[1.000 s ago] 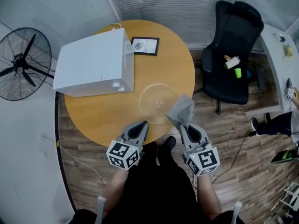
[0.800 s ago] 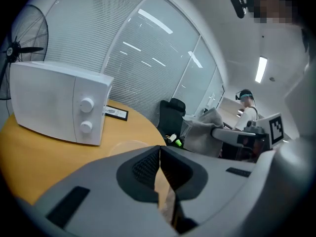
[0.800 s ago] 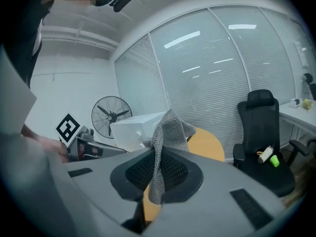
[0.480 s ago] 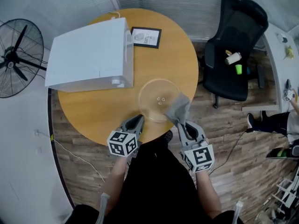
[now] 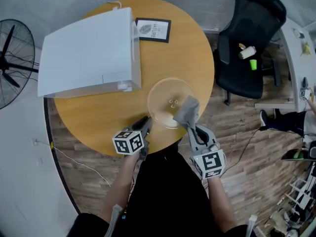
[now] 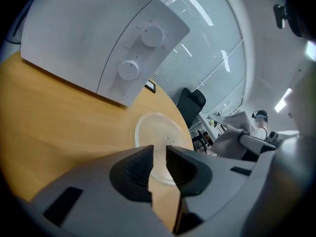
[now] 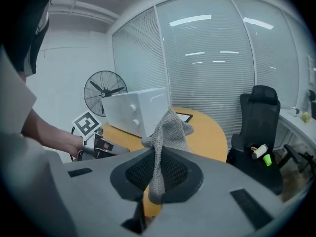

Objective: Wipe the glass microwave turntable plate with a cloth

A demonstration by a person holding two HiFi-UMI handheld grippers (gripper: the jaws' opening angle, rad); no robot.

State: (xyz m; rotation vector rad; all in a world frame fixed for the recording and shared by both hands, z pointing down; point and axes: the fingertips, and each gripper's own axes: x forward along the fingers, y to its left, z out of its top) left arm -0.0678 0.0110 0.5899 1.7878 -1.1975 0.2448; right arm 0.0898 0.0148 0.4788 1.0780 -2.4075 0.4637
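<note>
Light: bright, even, diffuse; strip-light reflections are glaring on the glass wall. Shadows are falling soft. Gripper views are bowing fisheye, corners blackening, foreground blurring.

Your table carries the microwave at left, with the turntable plate right of it. The chair stands right of the table.

Far left on the round wooden table, a white microwave, a black-framed card just beside its far right corner. To the right, a black office chair bearing a small green cup; at the left edge, a standing fan.
</note>
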